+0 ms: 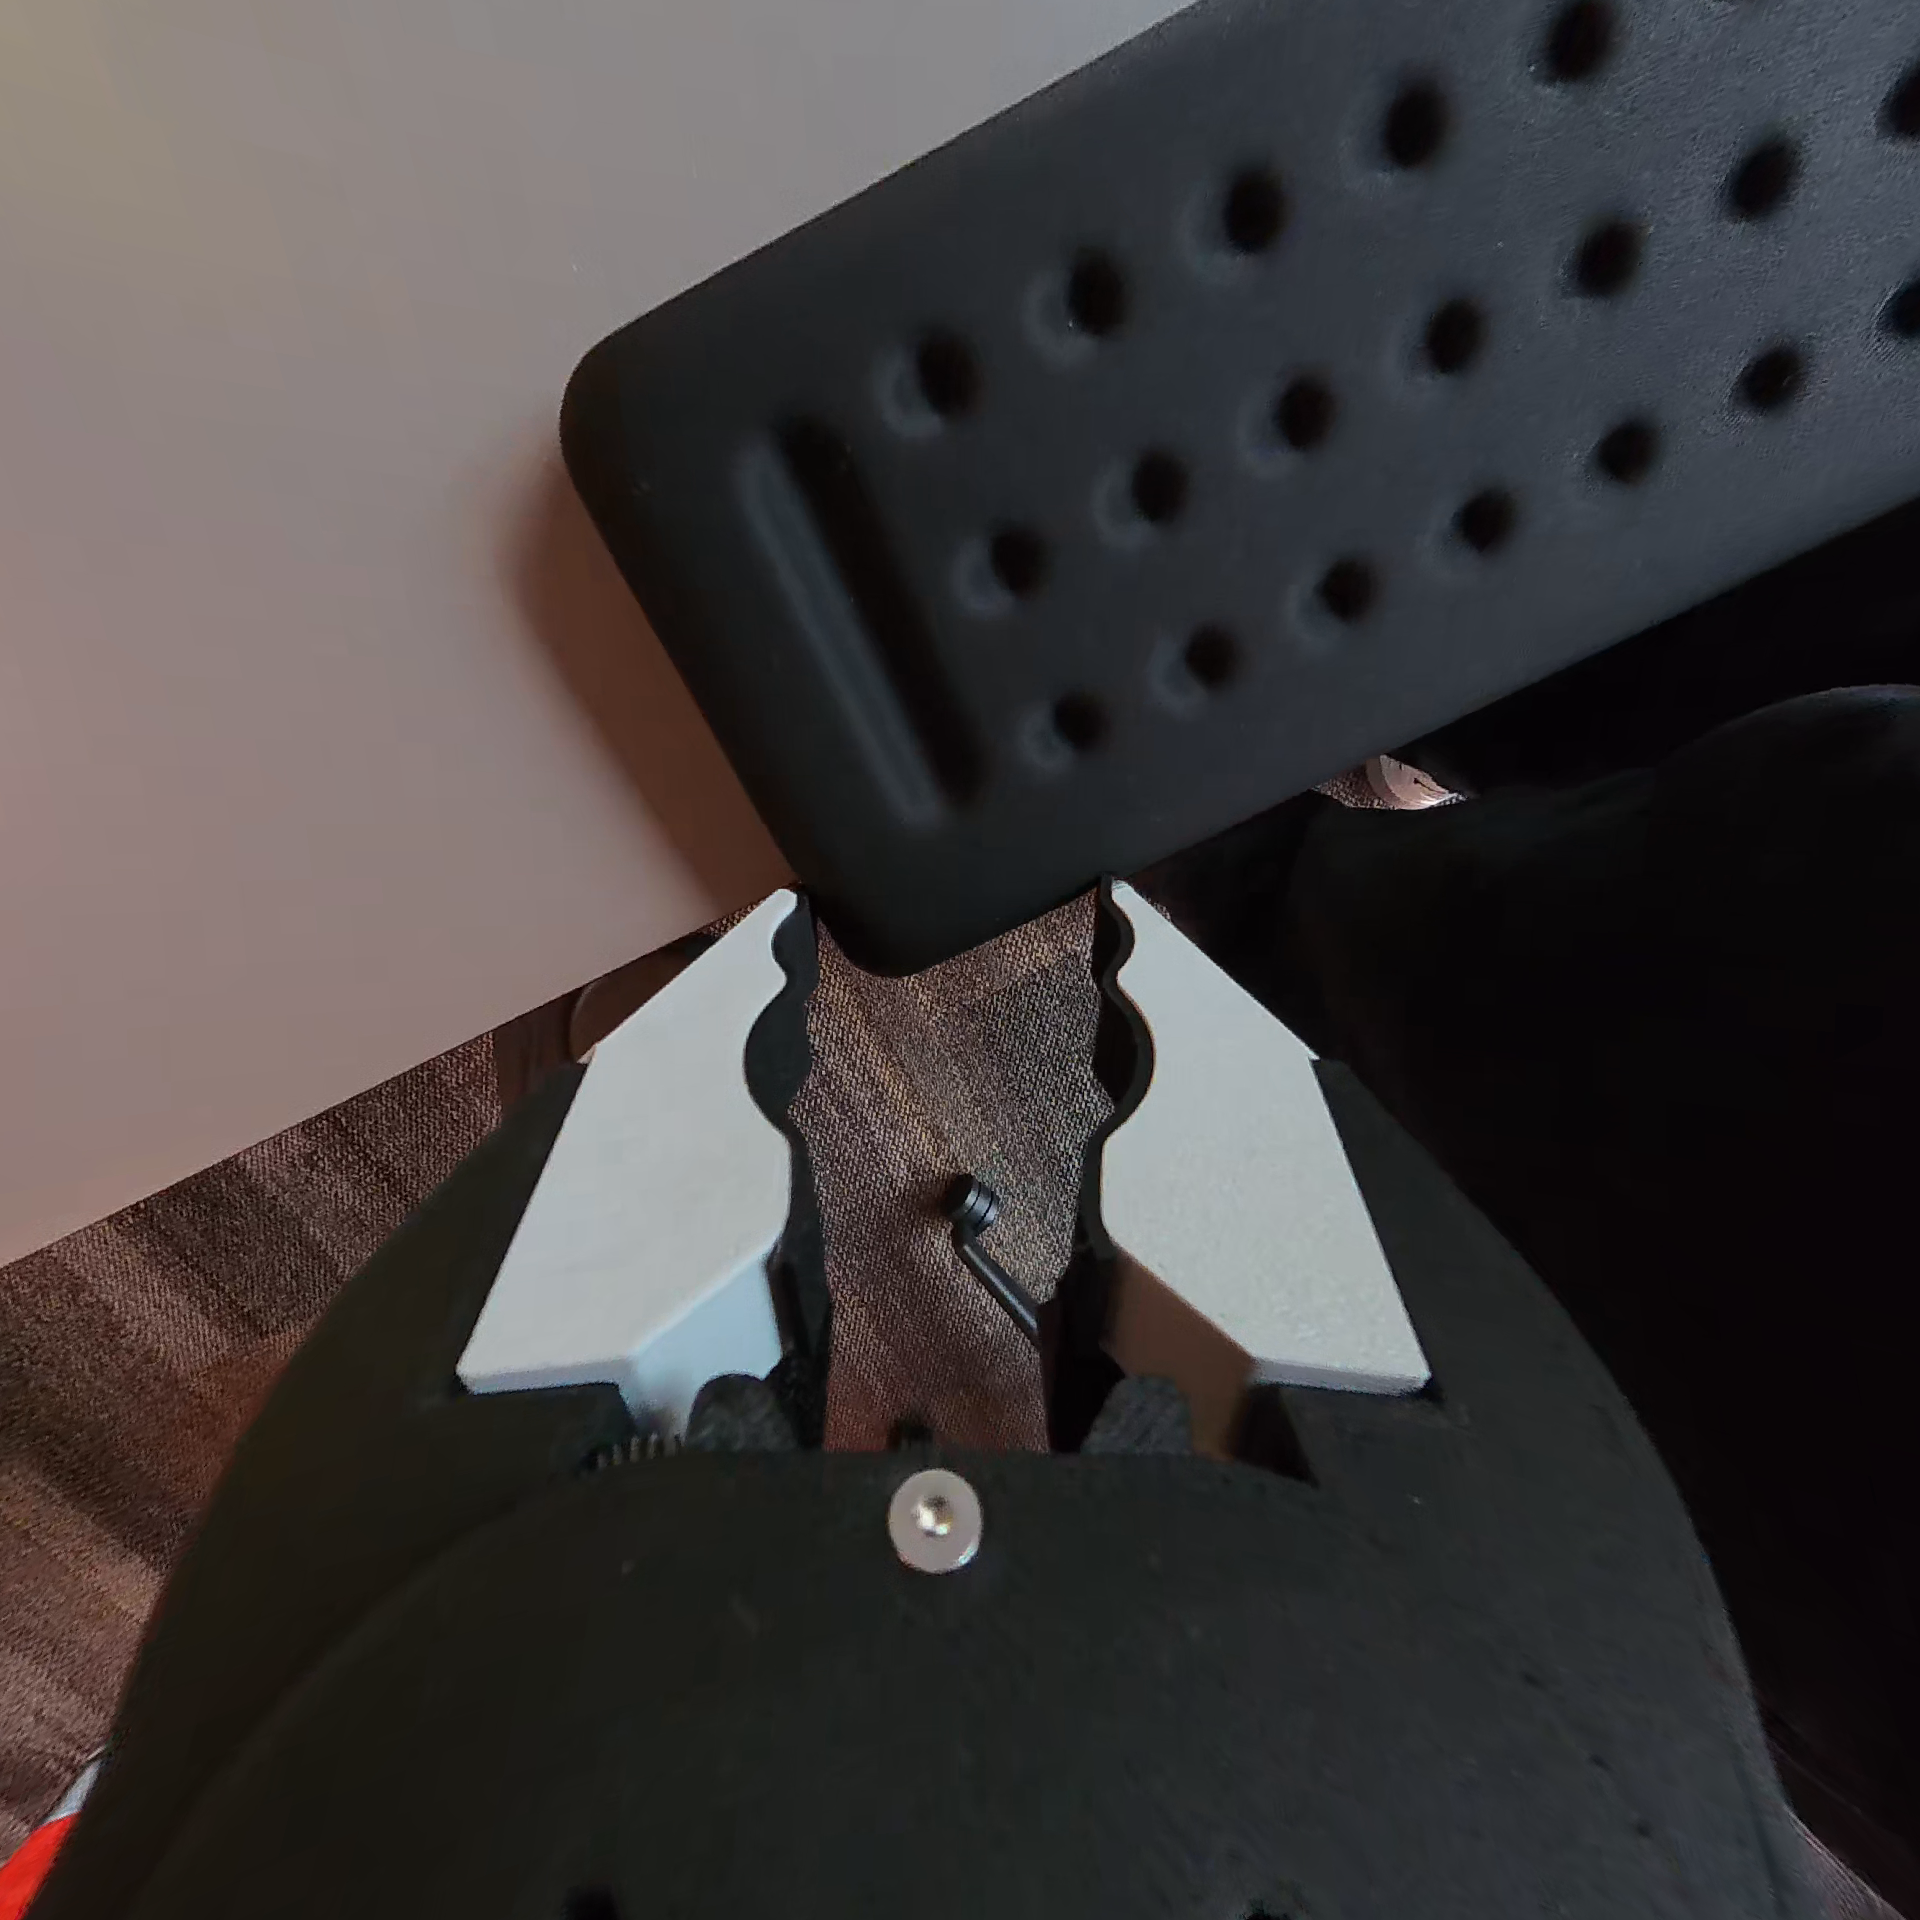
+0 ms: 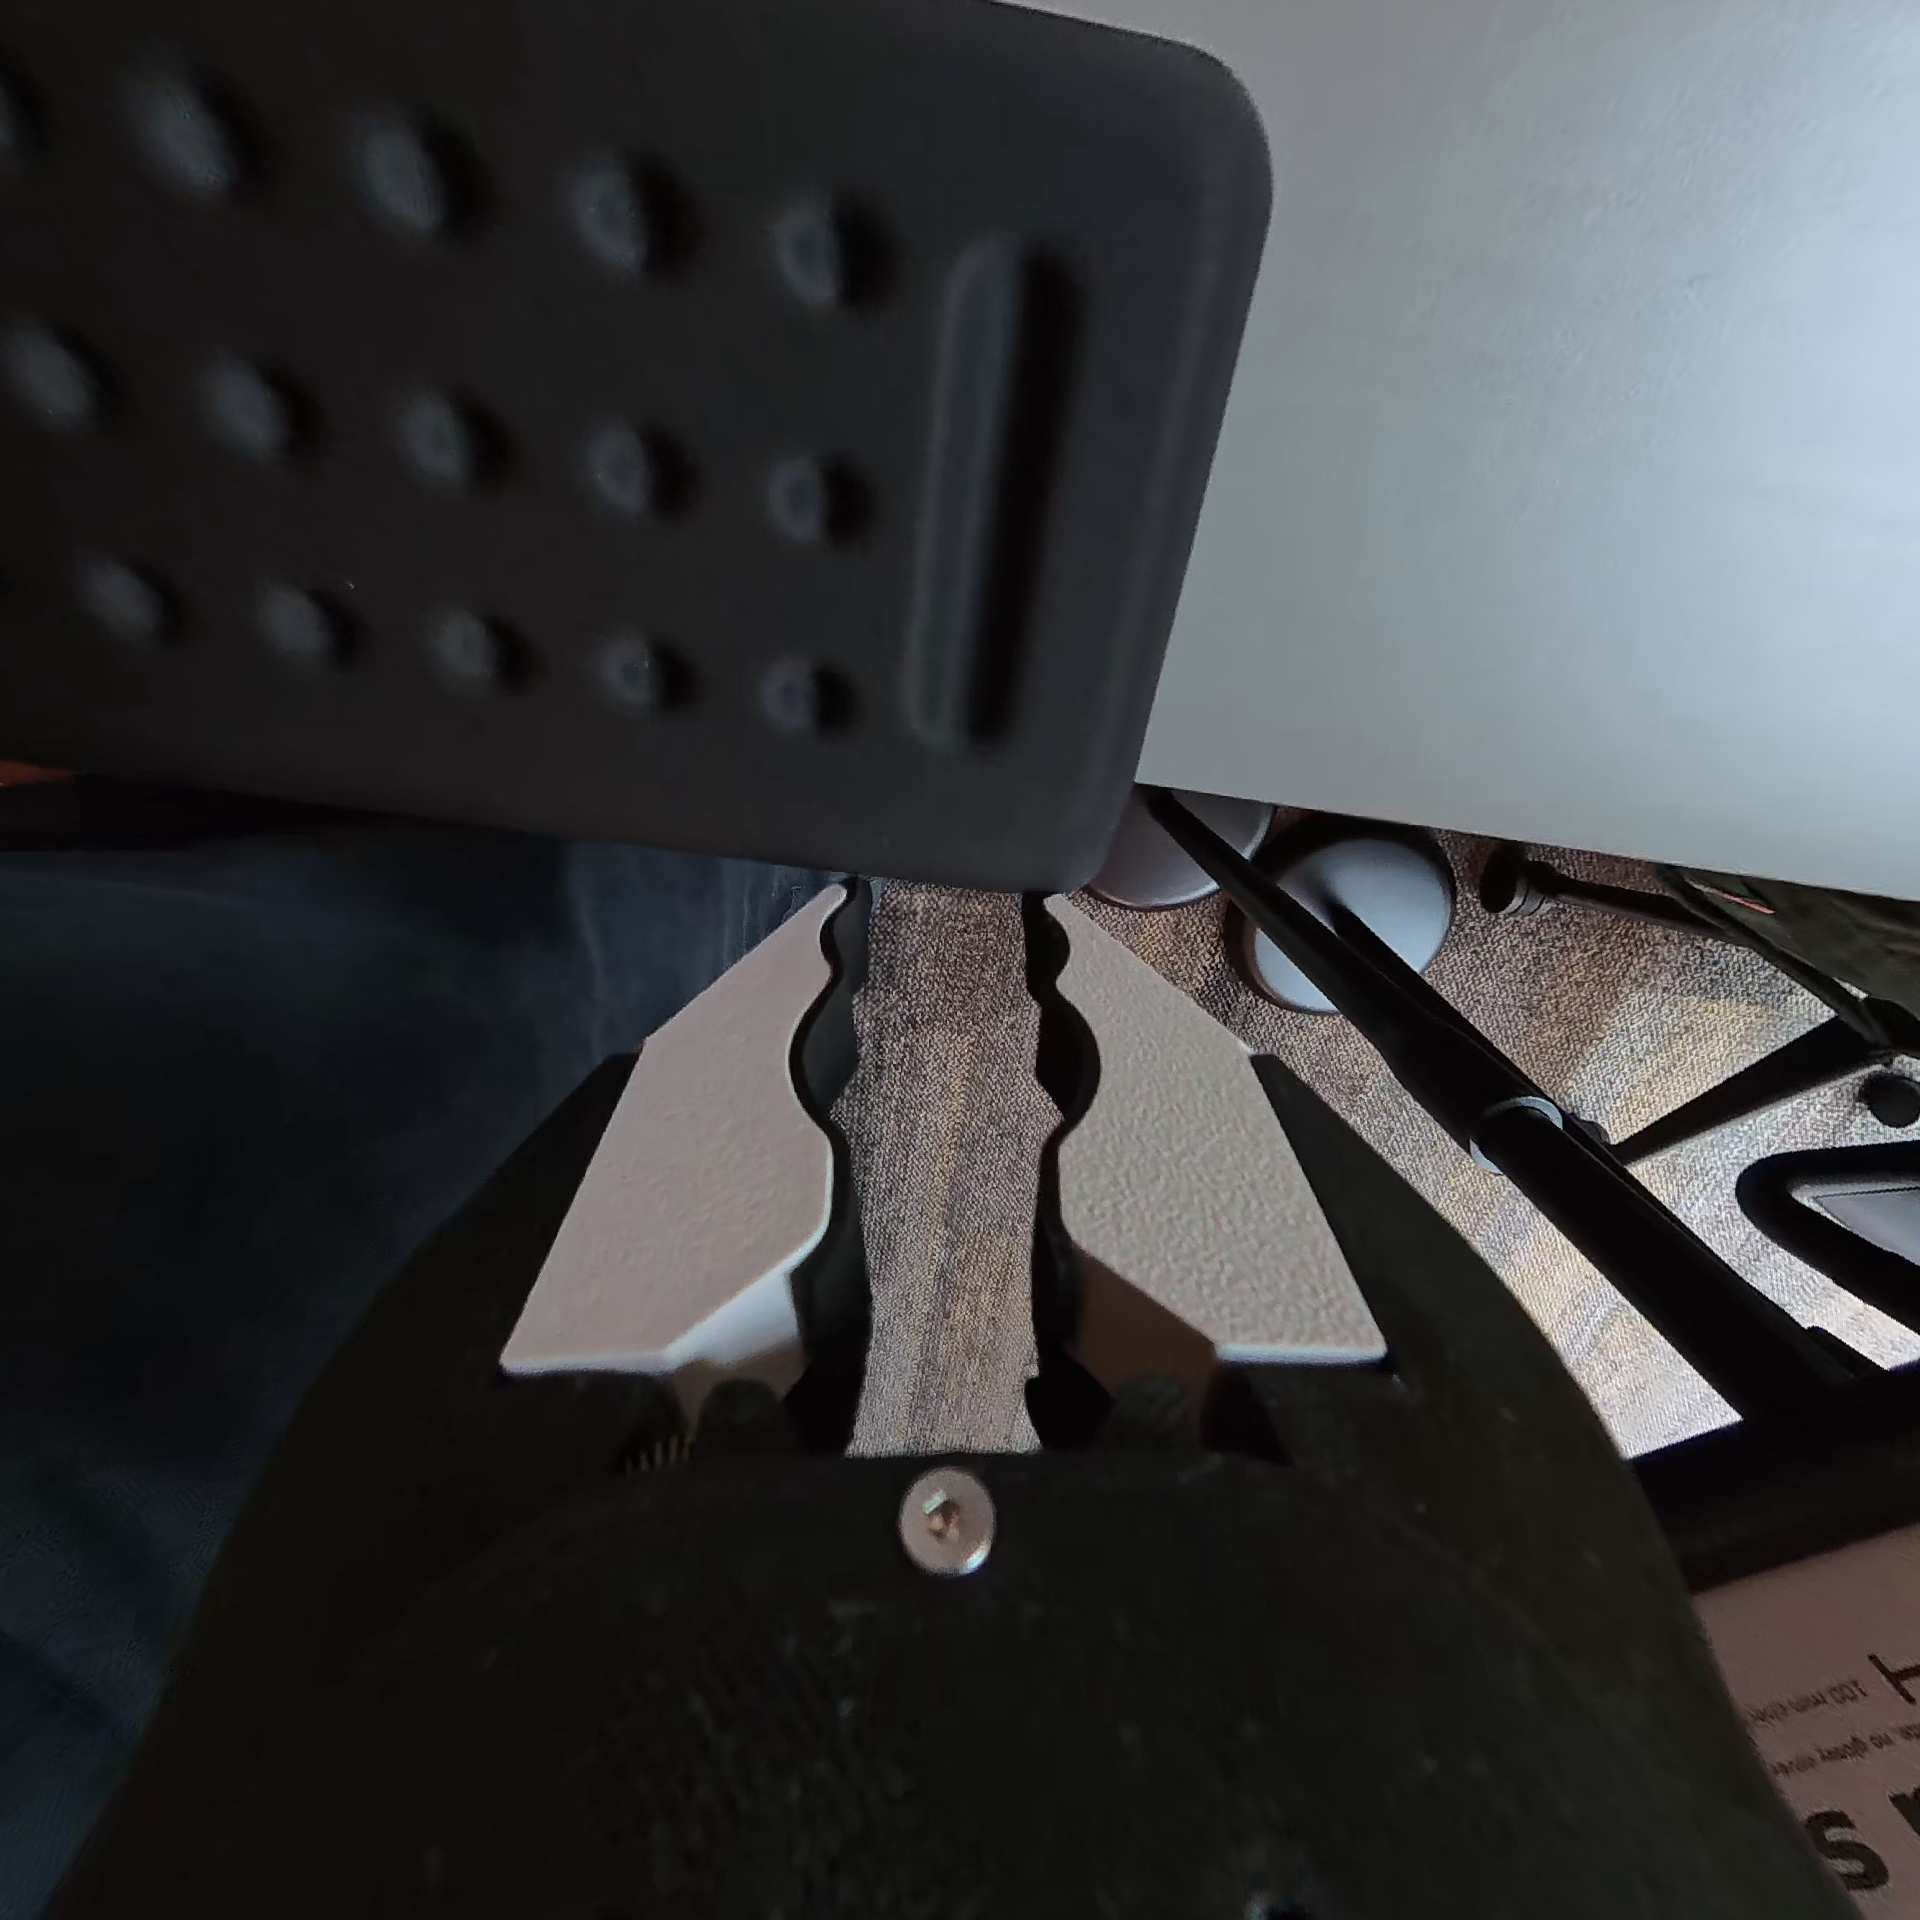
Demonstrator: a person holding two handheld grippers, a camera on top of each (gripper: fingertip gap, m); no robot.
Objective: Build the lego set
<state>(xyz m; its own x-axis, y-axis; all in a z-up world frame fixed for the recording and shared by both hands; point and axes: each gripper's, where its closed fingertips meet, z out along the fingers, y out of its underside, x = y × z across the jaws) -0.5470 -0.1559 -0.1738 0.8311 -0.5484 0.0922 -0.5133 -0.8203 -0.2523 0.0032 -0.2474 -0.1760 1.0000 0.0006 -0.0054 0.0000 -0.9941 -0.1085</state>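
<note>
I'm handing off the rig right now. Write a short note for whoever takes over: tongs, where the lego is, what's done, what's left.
Left tongs: open, holding nothing, pointing down at brown carpet beside the edge of a white table.
Right tongs: open, holding nothing, also aimed at the floor below the table edge.
A black perforated armrest-like slab sits just beyond both tips; neither grips it.
Lego: no pieces in either view, so their place cannot be told.
Done: nothing visible.
Left: probably the whole build. Raise both tongs to the tabletop and find the pieces first.
</note>
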